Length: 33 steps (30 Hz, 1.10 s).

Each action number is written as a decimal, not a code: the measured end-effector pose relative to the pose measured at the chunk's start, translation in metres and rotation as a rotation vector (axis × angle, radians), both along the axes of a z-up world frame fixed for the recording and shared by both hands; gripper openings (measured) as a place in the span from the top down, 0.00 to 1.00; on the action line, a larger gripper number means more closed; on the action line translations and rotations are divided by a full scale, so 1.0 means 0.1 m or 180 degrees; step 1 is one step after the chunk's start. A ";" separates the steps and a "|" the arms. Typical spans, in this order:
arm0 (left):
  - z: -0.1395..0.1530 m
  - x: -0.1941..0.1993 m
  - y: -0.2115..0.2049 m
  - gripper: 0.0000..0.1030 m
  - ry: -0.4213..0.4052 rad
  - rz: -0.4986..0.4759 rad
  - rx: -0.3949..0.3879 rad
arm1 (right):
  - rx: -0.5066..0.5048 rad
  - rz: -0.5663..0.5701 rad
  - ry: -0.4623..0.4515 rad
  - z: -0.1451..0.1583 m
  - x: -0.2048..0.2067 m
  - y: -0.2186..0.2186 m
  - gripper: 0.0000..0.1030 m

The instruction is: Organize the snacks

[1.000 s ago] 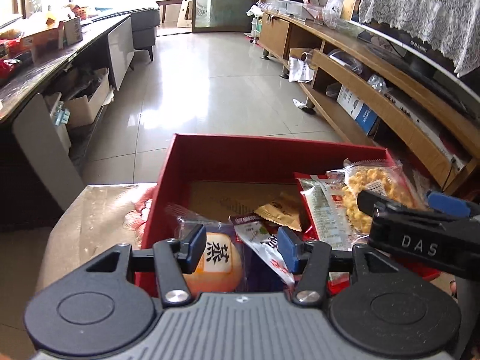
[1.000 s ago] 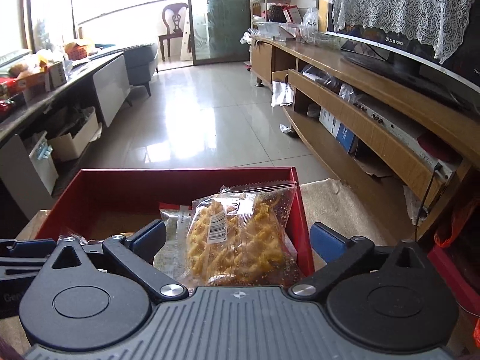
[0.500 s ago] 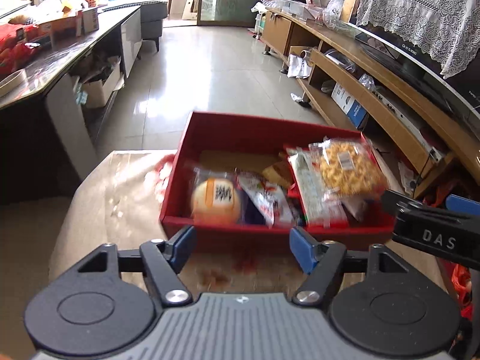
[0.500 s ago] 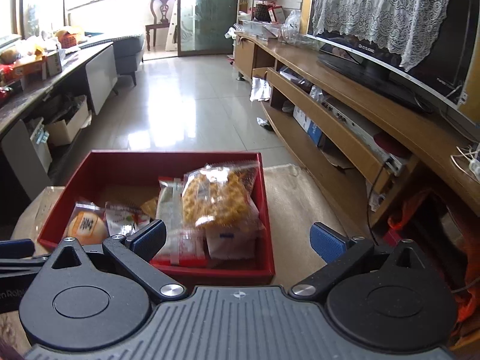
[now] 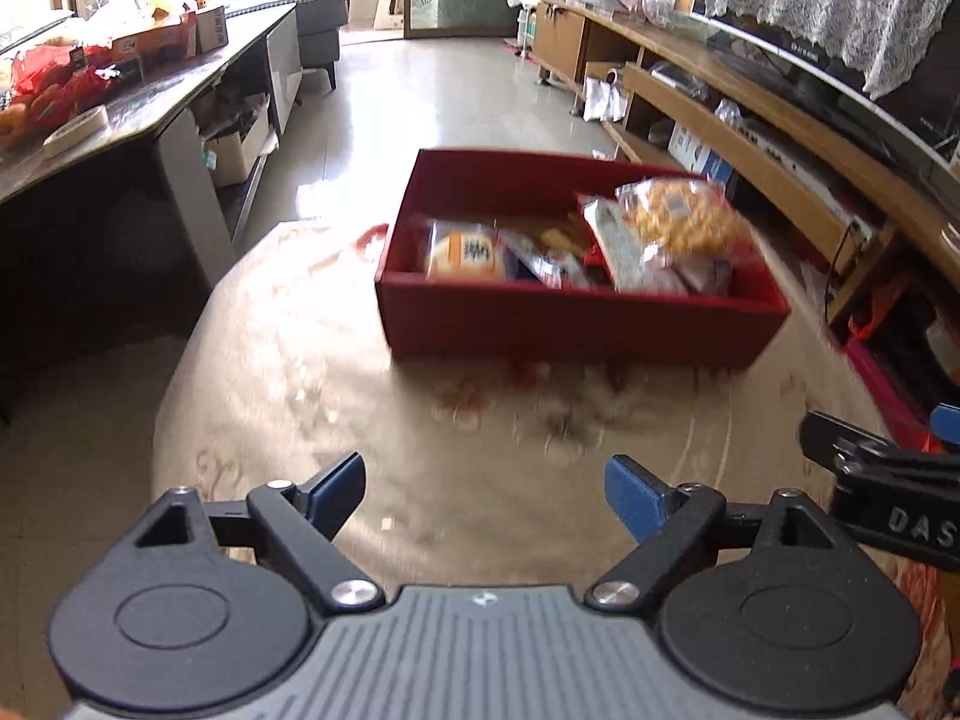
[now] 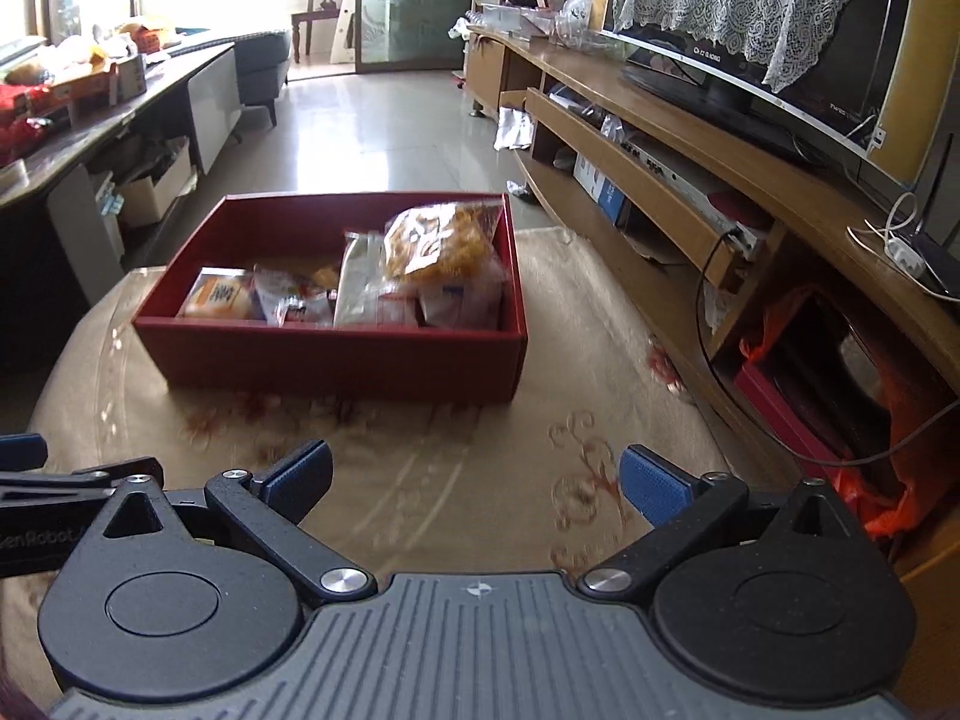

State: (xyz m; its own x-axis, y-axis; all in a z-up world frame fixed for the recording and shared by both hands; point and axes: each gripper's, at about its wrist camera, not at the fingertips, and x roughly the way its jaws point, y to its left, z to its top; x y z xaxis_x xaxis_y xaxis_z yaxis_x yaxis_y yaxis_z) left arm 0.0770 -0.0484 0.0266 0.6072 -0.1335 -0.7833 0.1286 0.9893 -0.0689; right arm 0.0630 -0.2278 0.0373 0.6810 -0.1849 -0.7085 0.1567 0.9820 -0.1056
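A red box sits on a round table with a beige patterned cloth. It holds several snack packs: a round orange bun pack at the left, small packets in the middle, and a clear bag of yellow snacks on top at the right. My left gripper is open and empty, well back from the box. My right gripper is open and empty, also back from the box.
A long wooden TV bench with a television runs along the right. A dark counter with cluttered boxes stands at the left. A red bin with an orange bag is beside the table on the right.
Both grippers have pulled back and up from the box. The left jaws have opened wider. The snacks lie in the box as before.
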 end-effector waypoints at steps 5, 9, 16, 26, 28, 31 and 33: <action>-0.05 -0.27 -0.01 0.18 0.0031 -0.0060 0.0045 | 0.0017 -0.0019 0.0068 -0.08 -0.29 0.03 0.00; -0.05 -0.47 -0.01 0.15 0.0019 -0.0098 0.0052 | -0.0001 -0.0029 0.0112 -0.13 -0.45 0.06 0.00; -0.14 -0.77 -0.02 0.14 0.0051 -0.0182 0.0139 | 0.0070 -0.0071 0.0144 -0.19 -0.73 0.05 0.00; -0.18 -1.05 -0.01 0.14 0.0058 -0.0244 0.0215 | 0.0168 -0.0105 0.0196 -0.25 -1.01 0.07 0.00; -0.18 -1.10 -0.01 0.14 0.0047 -0.0259 0.0241 | 0.0192 -0.0114 0.0207 -0.27 -1.07 0.07 0.00; -0.17 -1.17 -0.02 0.14 0.0029 -0.0274 0.0292 | 0.0210 -0.0115 0.0226 -0.29 -1.14 0.08 0.00; -0.17 -1.20 -0.02 0.14 0.0014 -0.0279 0.0317 | 0.0206 -0.0110 0.0230 -0.29 -1.18 0.10 0.00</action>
